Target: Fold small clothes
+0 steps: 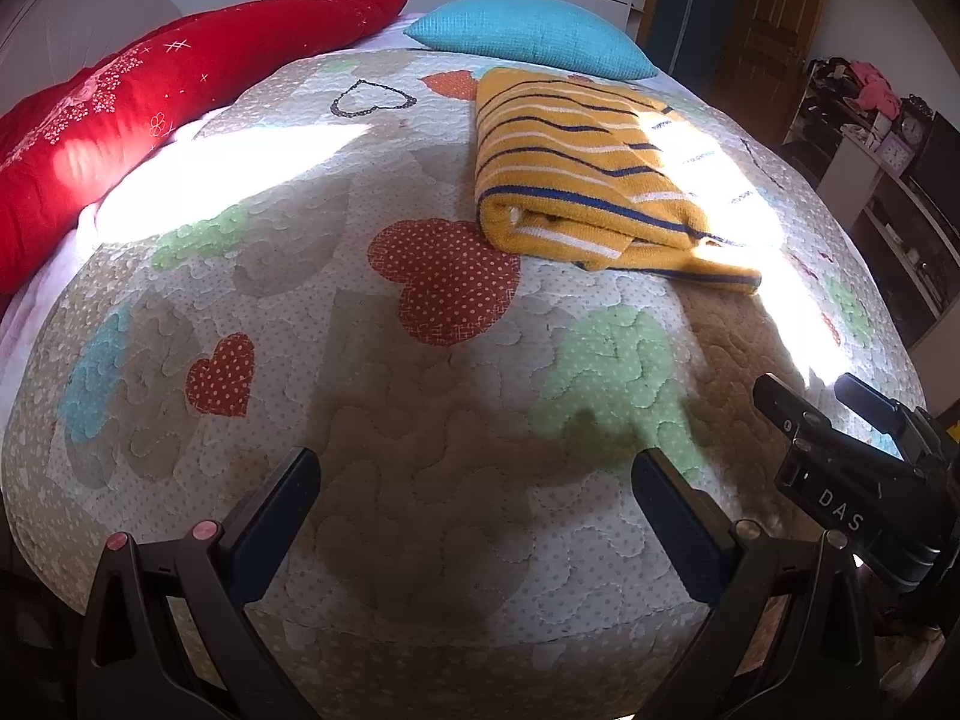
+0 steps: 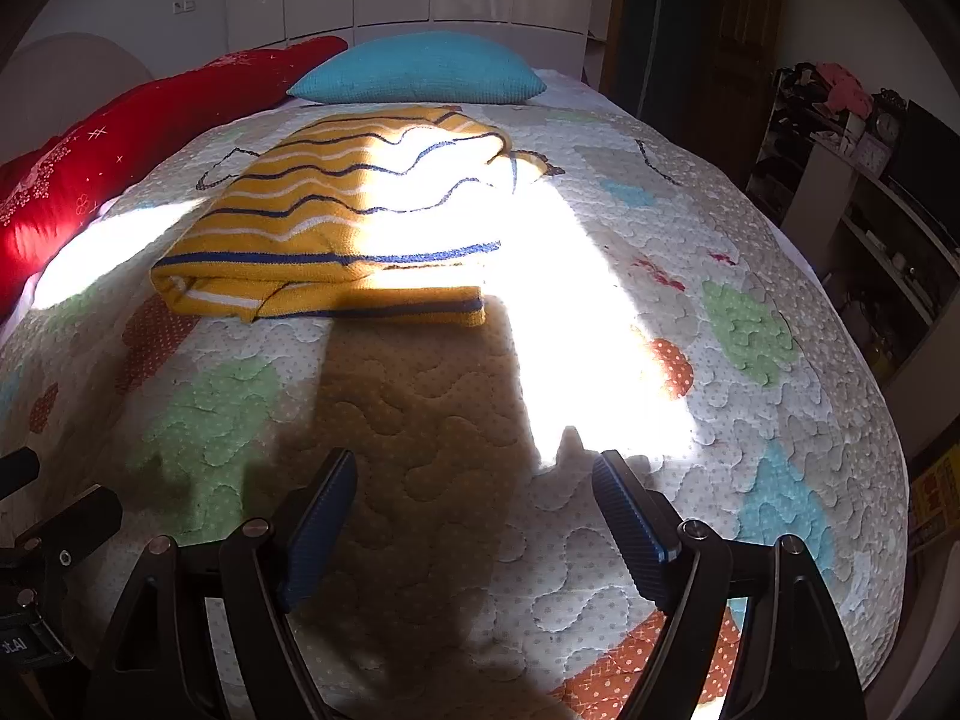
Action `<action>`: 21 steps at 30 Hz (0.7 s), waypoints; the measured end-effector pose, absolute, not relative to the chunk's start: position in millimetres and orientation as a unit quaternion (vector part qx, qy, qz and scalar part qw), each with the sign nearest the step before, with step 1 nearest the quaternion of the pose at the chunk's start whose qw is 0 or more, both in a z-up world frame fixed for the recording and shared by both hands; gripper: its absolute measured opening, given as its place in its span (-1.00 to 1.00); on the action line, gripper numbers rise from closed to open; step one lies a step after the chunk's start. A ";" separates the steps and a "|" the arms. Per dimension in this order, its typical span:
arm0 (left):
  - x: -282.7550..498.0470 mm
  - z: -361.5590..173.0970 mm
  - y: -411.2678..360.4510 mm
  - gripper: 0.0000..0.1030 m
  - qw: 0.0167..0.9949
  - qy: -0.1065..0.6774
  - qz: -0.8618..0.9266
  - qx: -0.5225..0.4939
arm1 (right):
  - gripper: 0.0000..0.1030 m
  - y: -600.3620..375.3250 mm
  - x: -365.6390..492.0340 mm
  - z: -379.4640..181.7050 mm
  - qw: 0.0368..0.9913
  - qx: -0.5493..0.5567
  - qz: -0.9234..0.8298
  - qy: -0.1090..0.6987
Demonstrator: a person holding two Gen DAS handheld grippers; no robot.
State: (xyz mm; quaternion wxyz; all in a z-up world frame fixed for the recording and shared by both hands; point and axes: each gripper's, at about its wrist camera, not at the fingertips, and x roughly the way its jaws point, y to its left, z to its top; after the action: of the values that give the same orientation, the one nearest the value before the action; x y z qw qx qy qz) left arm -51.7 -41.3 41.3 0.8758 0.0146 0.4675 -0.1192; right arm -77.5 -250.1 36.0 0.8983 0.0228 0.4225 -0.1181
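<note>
Both tongs spread wide, gripping nothing, hovering low over quilt [image 1: 420,480]. Left gripper [image 1: 477,474] empty; right gripper [image 2: 474,474] empty. Striped yellow garment [image 1: 594,174] lying folded on quilt, well apart from both, at 1 o'clock from left tongs, 11 o'clock from right. Long axis running away toward teal pillow [image 2: 420,69], folded thick edge [image 2: 312,294] facing tongs. Right gripper likely nearer. Open quilt between tongs and garment; red bolster [image 1: 150,108] at 10 o'clock, bed edge and shelves [image 2: 870,228] at 3 o'clock. Fold probably done or nearly.
</note>
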 end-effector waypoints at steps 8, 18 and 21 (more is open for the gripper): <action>-52.3 40.2 -44.0 1.00 0.878 0.464 -0.116 0.024 | 0.65 -248.2 -77.2 35.2 0.898 0.021 -0.116 0.423; -53.8 38.0 -47.7 1.00 0.877 0.465 -0.118 0.033 | 0.66 -248.0 -77.4 35.8 0.900 0.022 -0.115 0.421; -54.8 36.9 -49.3 1.00 0.877 0.464 -0.118 0.037 | 0.66 -248.2 -77.5 36.0 0.899 0.024 -0.115 0.421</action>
State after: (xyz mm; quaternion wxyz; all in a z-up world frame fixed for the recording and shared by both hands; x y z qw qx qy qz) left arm -54.8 -49.3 36.9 0.8770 0.0366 0.4642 -0.1182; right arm -77.5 -248.2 36.0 0.8995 0.0238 0.4210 -0.1146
